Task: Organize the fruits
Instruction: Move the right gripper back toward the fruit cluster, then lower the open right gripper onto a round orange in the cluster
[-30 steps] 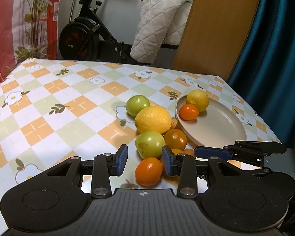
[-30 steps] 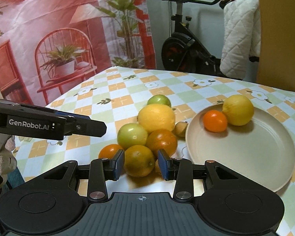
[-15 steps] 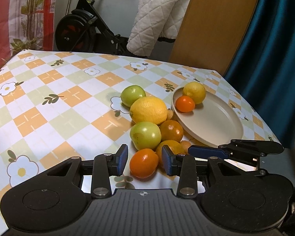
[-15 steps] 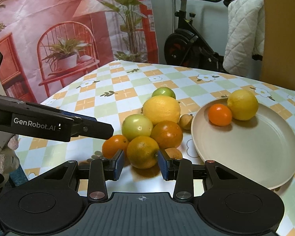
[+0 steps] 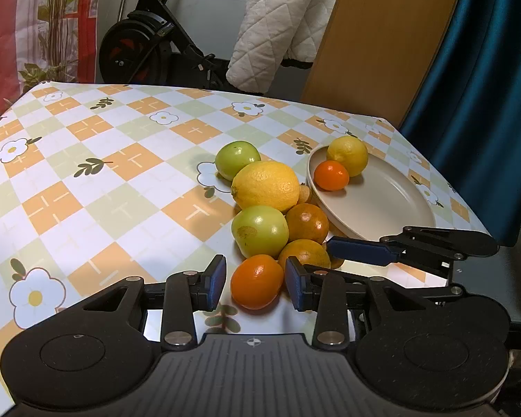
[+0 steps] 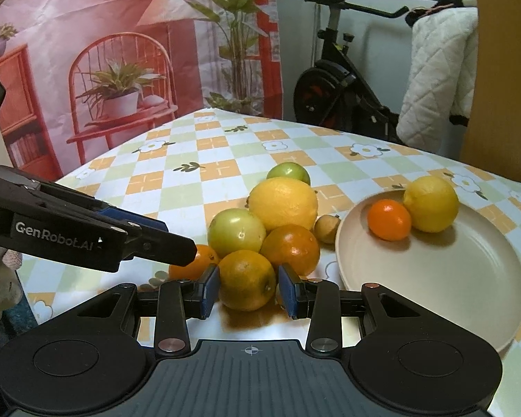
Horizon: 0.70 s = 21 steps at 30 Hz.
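A heap of fruit lies on the checked tablecloth beside a beige plate, which holds a small lemon and a small orange. My left gripper stands narrowly open around a small orange at the heap's near end, with slim gaps at both pads. My right gripper is narrowly open too, its blue pads close on either side of a dull orange that rests on the cloth. Behind these sit two green fruits, a big lemon and a dark orange.
A small brown fruit lies between the heap and the plate. The right gripper's finger reaches in beside the heap. The table edge is near on the right, by a blue curtain. An exercise bike stands behind the table.
Both wrist views have tilted slightly, so the fruit sits a little farther from the left pads. No fruit has shifted on the cloth and neither gripper's gap has changed.
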{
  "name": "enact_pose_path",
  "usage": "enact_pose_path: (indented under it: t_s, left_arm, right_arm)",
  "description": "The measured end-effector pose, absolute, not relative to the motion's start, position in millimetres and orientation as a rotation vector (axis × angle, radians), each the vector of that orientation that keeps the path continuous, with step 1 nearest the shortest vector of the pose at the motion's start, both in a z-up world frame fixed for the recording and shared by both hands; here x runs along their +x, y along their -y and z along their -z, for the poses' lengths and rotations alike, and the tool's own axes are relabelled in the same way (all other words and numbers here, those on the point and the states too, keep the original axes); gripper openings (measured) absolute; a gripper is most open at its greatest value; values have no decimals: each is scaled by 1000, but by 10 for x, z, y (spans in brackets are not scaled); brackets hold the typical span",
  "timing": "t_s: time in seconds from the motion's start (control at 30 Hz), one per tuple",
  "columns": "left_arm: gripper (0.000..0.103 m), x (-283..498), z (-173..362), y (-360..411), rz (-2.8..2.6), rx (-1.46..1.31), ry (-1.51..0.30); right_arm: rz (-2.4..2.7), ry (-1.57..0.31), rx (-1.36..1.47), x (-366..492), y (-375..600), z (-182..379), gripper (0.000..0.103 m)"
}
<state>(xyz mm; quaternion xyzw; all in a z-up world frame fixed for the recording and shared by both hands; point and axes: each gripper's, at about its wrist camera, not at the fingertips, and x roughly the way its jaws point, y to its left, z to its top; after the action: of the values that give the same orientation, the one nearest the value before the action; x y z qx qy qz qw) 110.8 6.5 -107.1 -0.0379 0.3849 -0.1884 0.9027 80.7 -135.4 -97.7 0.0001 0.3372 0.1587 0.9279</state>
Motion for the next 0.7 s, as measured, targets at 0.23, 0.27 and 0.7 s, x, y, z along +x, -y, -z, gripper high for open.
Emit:
enact_pose_path:
  t_s: [0.23,0.27,0.7]
  left_arm:
    - [40,1109,1067,-63,392,-79,-797]
    - [40,1109,1065,-65,393,-80,-796]
    - [39,1083,1041,-67,428,-103,-785]
  right_arm:
    - [-346,-710,12,786,1367,985,35]
    - [-350,-712,13,767,1369,981,35]
    - [-382,-768,11,654,1352,989,34]
